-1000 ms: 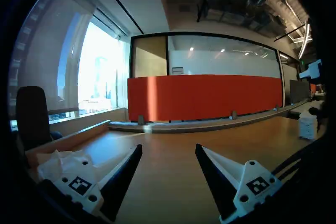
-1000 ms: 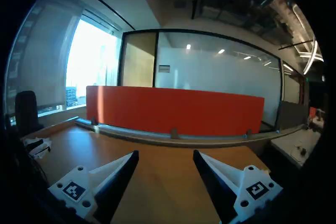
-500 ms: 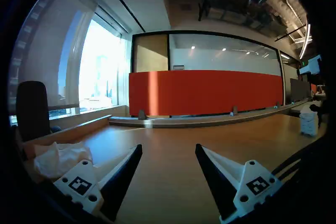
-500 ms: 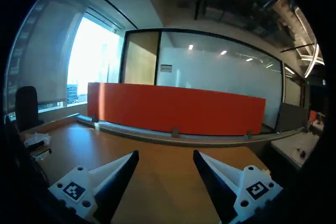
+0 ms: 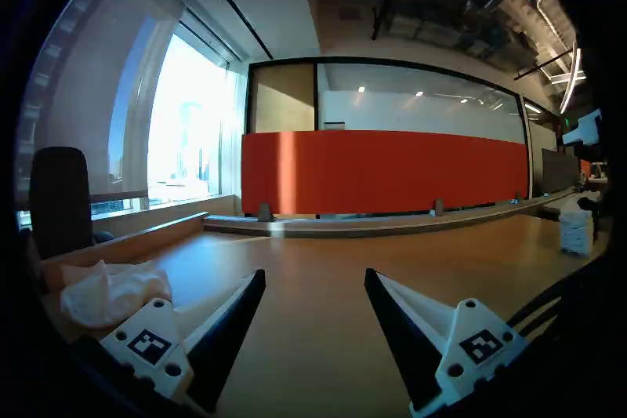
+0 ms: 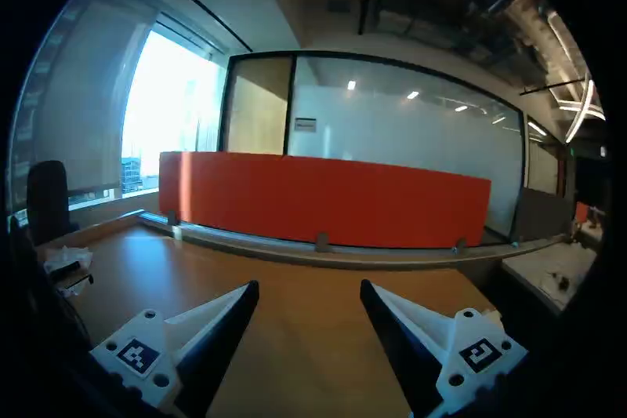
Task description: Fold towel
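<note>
A crumpled white towel (image 5: 110,292) lies on the wooden table (image 5: 329,261) at the left of the left gripper view, just beyond my left gripper's left finger. My left gripper (image 5: 313,300) is open above the bare tabletop, holding nothing. In the right gripper view, my right gripper (image 6: 307,308) is open too, over bare wood (image 6: 306,316). Far left there, a small white crumpled thing (image 6: 61,261) lies on the table with something dark beside it; I cannot tell what it is.
An orange divider panel (image 5: 384,171) runs along the table's far edge. A dark chair back (image 5: 59,198) stands at the left by bright windows. A white stack-like object (image 5: 576,231) sits at the table's right end. A second desk (image 6: 552,269) lies to the right.
Both views have tilted slightly. In the left gripper view the towel now shows more fully beside the left finger. Both grippers stay open.
</note>
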Demonstrator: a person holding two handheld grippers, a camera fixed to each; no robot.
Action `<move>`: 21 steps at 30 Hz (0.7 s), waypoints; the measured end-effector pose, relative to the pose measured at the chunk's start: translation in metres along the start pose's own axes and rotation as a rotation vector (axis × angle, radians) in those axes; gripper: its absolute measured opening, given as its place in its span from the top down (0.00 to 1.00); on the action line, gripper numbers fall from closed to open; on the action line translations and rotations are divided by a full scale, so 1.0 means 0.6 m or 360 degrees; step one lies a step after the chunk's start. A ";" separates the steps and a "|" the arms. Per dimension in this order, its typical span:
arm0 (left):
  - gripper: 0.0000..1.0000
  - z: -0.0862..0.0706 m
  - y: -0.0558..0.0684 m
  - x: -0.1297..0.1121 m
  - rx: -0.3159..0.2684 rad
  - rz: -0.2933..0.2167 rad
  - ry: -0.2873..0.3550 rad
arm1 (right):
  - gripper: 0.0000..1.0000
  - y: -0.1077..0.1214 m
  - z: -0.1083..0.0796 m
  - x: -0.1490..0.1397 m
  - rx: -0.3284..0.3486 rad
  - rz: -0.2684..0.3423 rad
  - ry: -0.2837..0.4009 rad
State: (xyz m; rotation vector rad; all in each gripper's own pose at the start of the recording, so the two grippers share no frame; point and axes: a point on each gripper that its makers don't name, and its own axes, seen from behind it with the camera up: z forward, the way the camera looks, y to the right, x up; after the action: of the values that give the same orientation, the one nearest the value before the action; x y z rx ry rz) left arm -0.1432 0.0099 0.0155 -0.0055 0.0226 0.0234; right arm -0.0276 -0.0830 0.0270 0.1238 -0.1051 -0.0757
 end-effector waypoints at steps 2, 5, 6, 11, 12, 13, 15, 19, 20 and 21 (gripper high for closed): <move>0.06 0.000 0.000 0.000 0.0000 0.0001 -0.0001 | 0.00 0.002 -0.001 -0.003 -0.0003 0.0005 -0.0004; 0.06 0.000 -0.001 0.000 0.0001 0.0000 -0.0001 | 0.00 0.005 -0.001 -0.004 -0.0004 0.0011 -0.0002; 0.06 0.000 -0.002 0.000 0.0003 0.0000 -0.0001 | 0.00 0.006 -0.001 -0.004 -0.0007 0.0012 0.0000; 0.06 -0.001 -0.004 -0.001 0.0014 -0.0001 -0.0001 | 0.00 0.013 -0.001 0.004 -0.0014 0.0016 0.0017; 0.06 -0.001 -0.003 -0.001 0.0014 -0.0001 -0.0001 | 0.00 0.015 -0.001 0.006 -0.0014 0.0016 0.0023; 0.06 -0.001 -0.003 -0.001 0.0014 -0.0002 -0.0001 | 0.00 0.016 -0.002 0.008 -0.0013 0.0015 0.0029; 0.06 0.000 -0.003 -0.001 0.0014 -0.0002 -0.0001 | 0.00 0.017 -0.002 0.012 -0.0012 0.0014 0.0040; 0.06 0.000 -0.003 -0.002 0.0014 -0.0002 -0.0001 | 0.00 0.022 -0.001 0.019 -0.0012 0.0014 0.0063; 0.06 0.000 -0.003 -0.003 0.0014 -0.0001 -0.0001 | 0.00 0.023 0.000 0.021 -0.0013 0.0015 0.0069; 0.06 0.000 -0.003 -0.003 0.0014 -0.0001 -0.0001 | 0.00 0.026 0.000 0.023 -0.0017 0.0016 0.0078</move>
State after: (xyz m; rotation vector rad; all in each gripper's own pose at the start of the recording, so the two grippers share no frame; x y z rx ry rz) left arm -0.1451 0.0080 0.0159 0.0033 0.0219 0.0225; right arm -0.0128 -0.0689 0.0300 0.1143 -0.0563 -0.0631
